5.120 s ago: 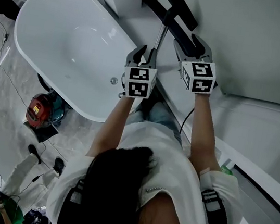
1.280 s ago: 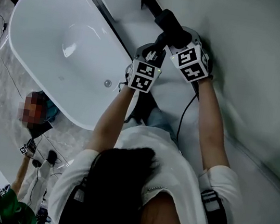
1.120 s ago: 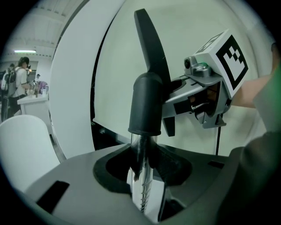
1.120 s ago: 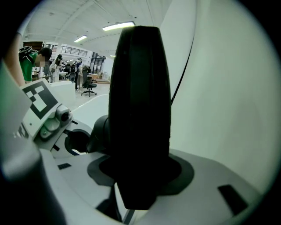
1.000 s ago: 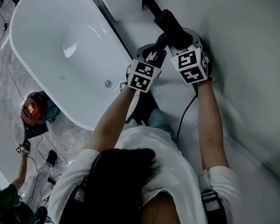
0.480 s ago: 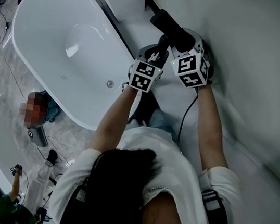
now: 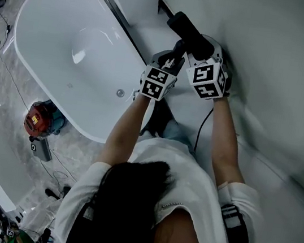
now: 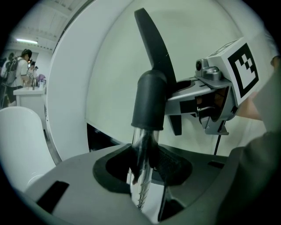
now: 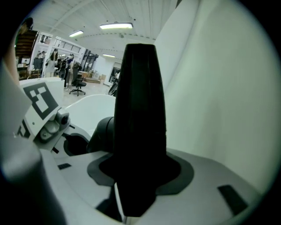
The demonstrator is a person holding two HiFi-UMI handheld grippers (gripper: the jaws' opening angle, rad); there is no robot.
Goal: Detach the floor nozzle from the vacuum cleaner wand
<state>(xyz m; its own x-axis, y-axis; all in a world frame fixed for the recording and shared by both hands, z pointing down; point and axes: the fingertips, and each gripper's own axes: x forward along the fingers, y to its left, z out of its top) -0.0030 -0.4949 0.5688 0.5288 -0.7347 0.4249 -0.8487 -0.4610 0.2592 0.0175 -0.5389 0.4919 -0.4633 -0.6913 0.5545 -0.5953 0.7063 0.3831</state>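
The black floor nozzle (image 7: pixel 185 28) sticks up and to the left from the jaws of my right gripper (image 7: pixel 204 45), which is shut on it. In the right gripper view the nozzle (image 9: pixel 140 110) fills the space between the jaws of that gripper (image 9: pixel 131 193). My left gripper (image 7: pixel 170 58) is shut on the chrome wand (image 7: pixel 176 51) just below. In the left gripper view the wand (image 8: pixel 141 149) runs up between the jaws into a black collar (image 8: pixel 149 101). The nozzle (image 8: pixel 153 48) rises behind the collar, and the right gripper (image 8: pixel 215 101) is close on the right.
A white bathtub (image 7: pixel 77 49) lies to the left below the grippers. A white wall panel (image 7: pixel 275 63) stands close on the right. A red machine (image 7: pixel 40 120) sits on the floor at lower left. A black cable (image 7: pixel 200 131) hangs by the right forearm.
Both grippers keep their grips and barely move over the last second; the right one tips slightly. Five seconds ago they stood further apart, with more bare wand showing above the left one.
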